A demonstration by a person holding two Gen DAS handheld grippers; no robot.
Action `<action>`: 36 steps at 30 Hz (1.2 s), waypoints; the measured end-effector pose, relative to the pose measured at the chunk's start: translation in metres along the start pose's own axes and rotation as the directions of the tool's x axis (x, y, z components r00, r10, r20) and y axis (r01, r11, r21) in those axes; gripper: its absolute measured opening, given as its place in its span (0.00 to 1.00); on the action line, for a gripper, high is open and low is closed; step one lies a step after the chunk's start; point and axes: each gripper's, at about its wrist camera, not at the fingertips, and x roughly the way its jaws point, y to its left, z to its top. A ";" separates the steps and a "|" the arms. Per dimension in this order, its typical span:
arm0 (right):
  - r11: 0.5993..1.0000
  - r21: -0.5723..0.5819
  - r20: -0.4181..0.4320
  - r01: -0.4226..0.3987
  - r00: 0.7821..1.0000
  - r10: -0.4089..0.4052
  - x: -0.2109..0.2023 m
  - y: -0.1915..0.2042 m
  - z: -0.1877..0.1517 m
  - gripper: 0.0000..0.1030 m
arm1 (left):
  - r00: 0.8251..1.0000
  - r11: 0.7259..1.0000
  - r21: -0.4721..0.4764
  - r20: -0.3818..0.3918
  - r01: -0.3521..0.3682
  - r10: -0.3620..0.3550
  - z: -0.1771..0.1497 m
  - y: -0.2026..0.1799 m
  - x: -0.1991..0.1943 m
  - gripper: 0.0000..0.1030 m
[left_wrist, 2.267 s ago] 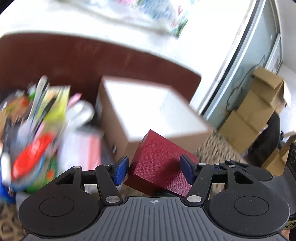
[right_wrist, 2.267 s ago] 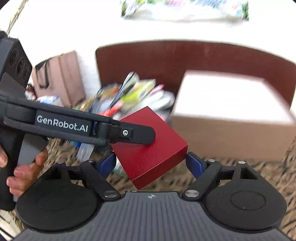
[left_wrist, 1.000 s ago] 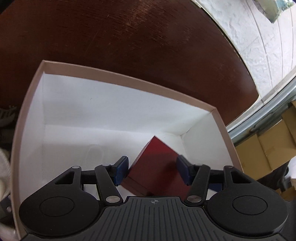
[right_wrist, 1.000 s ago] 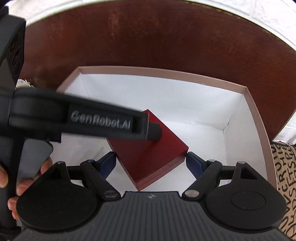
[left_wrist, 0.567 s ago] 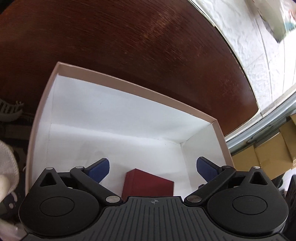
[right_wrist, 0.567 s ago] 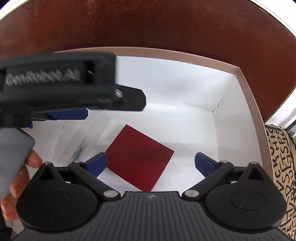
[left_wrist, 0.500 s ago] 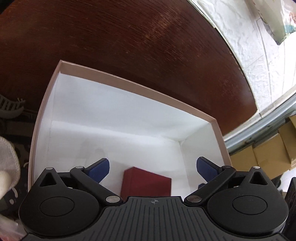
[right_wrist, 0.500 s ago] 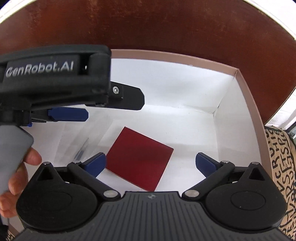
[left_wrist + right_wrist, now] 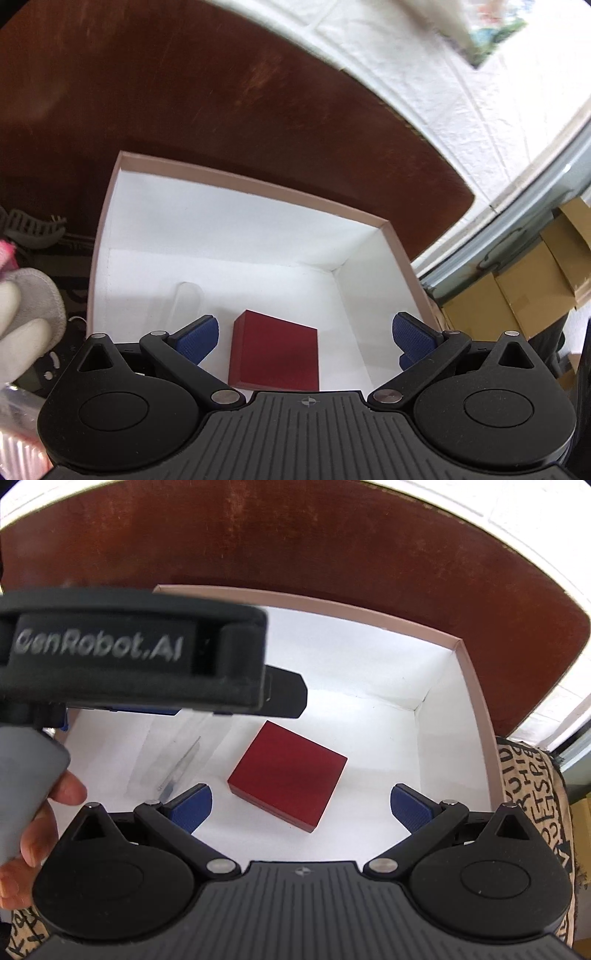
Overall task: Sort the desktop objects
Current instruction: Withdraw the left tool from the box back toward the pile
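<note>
Between the wide, empty jaws of both grippers, left gripper (image 9: 304, 332) and right gripper (image 9: 301, 805), the red box (image 9: 288, 771) lies inside the storage box (image 9: 476, 701). Risk: careless withdrawal could let a finger catch its rim, dragging it across the desk (image 9: 332, 542).

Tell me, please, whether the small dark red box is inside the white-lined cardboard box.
Inside: the small dark red box lies flat on the white-lined cardboard box's floor.

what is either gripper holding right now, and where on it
Nothing. The left gripper and right gripper are both open; the red box lies loose in the white box.
</note>
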 end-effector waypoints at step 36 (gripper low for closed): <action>0.994 0.037 0.348 -0.105 0.934 0.085 -0.157 0.131 -0.135 1.00 | 0.913 0.951 0.123 0.339 -0.284 0.229 -0.195 0.006 -0.246 1.00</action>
